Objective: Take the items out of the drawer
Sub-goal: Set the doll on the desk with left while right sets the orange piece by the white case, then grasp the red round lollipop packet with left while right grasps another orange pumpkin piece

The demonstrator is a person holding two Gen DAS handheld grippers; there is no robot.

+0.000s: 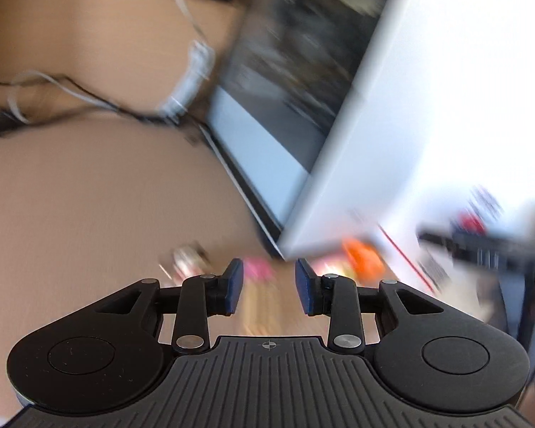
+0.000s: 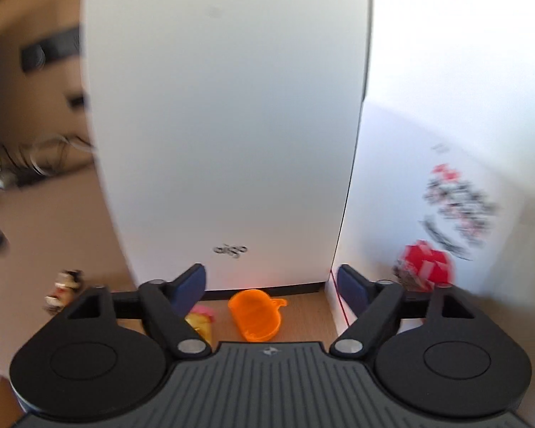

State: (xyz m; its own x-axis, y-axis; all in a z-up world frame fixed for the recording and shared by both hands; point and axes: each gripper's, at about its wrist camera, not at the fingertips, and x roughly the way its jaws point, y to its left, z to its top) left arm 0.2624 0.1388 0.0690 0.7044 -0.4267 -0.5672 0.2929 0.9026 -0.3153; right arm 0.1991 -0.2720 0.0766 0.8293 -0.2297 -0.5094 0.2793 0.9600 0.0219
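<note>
Lying translucent orange plastic cup (image 2: 256, 315), wooden tabletop (image 2: 303, 312)

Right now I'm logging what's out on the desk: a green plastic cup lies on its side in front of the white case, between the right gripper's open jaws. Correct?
Not quite: the cup is orange, not green, as the right wrist view shows. It does lie on its side before the white case, in line with the gap of the open right gripper.

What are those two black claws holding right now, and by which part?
Nothing. The left gripper and right gripper both stand open with empty gaps; the translucent orange plastic cup lies on the wooden tabletop untouched.
</note>
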